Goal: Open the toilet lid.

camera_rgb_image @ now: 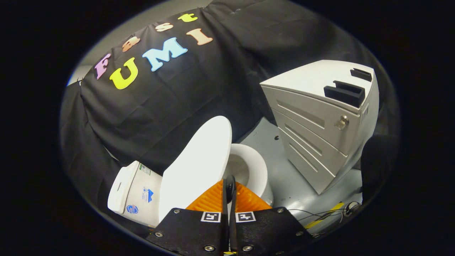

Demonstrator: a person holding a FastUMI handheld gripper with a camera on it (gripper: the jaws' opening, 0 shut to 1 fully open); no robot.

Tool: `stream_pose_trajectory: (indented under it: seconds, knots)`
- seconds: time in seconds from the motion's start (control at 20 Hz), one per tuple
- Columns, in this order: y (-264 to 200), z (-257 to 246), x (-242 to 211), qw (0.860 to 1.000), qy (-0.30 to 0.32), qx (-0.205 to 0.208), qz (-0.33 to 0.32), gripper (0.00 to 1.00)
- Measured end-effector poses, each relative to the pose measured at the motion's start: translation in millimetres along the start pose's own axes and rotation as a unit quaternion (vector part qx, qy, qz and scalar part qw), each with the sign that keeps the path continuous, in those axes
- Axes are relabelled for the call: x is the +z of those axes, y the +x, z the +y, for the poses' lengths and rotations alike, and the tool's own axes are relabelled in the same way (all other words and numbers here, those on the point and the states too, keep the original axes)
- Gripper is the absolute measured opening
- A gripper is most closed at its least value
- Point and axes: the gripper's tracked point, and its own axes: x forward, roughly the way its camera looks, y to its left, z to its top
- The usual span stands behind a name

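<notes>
The white toilet lid [195,167] stands raised off the bowl, tilted up toward the tank [133,192]. Beside it the open seat and bowl [250,169] show, just beyond the fingers. My gripper [229,185] sits at the lid's free edge. Its two fingers are pressed close together with the thin rim of the lid caught between their tips. The whole scene appears rotated because the gripper is rolled to one side.
A white drawer cabinet [320,124] with a key lock stands on the grey floor [288,185] close beside the bowl. Loose cables and a strip of yellow-black tape [325,215] lie on the floor near the fingers. Black cloth walls close in the booth.
</notes>
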Motion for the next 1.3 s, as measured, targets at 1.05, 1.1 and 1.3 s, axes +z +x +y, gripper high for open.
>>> stream_pose_trajectory:
  seconds: [1.05,1.1,1.3]
  knots:
    - [-60.1,121.2,46.2,0.977,-0.205,-0.019,-0.059,0.01]
    - [-63.4,123.9,46.3,0.975,-0.211,-0.019,-0.061,0.01]
    - [-68.0,138.8,50.1,0.971,-0.227,-0.009,-0.069,0.01]
